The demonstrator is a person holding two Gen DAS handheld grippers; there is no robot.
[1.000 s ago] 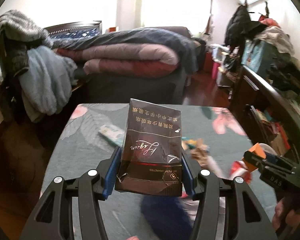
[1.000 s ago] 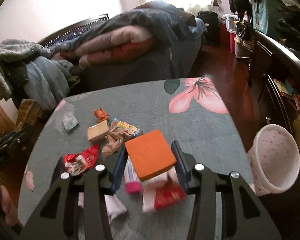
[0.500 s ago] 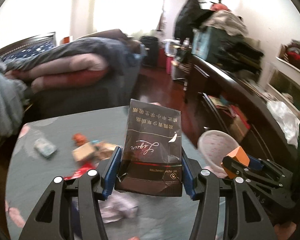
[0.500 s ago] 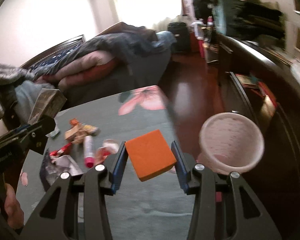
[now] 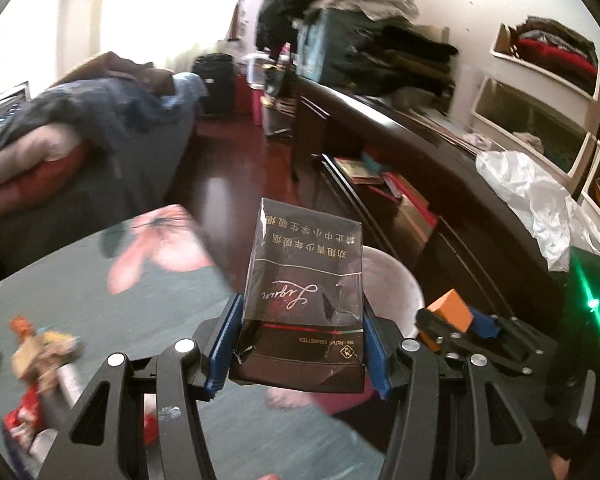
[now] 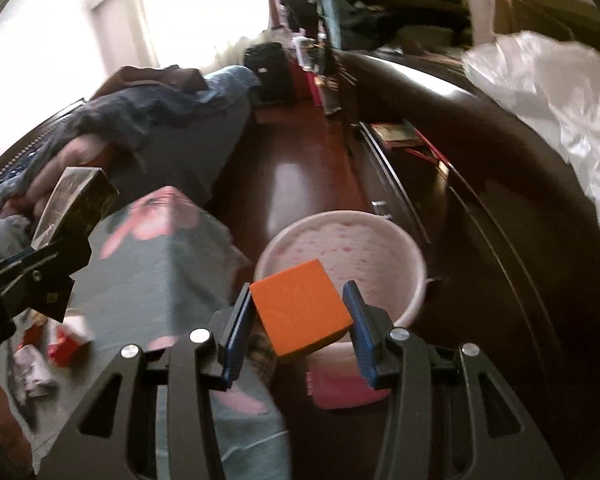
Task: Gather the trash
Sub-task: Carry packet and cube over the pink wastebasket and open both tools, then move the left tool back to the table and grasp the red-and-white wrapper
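Cluttered bedroom surroundings fill both views: a bed [image 5: 80, 128] heaped with dark quilts lies far ahead to the left of the claws, and a long dark sideboard [image 6: 480, 168] runs along the right, with a crumpled white plastic bag [image 6: 560, 92] on top and stacked clothes beyond it. Reddish wooden floor [image 6: 292, 168] shows between the two.

Below and to the left of the claws is the table [image 5: 100, 300], covered in a grey-green cloth with pink flowers. Its near corner ends just beside a pale pink bin [image 6: 412, 248], which stands on the floor right of the table. The bin's speckled inside looks bare where it shows, though the part behind the block is hidden.

The left claw [image 5: 302, 344] is clenched on a dark cigarette pack [image 5: 304, 292], held upright in its cellophane with the printing upside down; the bin's rim shows just behind and right of the pack. The right claw [image 6: 298, 320] is clenched on an orange block [image 6: 300, 304], tilted a little, held above the near rim of the bin.

Blurred scraps of litter [image 5: 40, 352] remain on the table, low and left of the left claw: a tan and orange piece and red wrappers [image 6: 64, 344].
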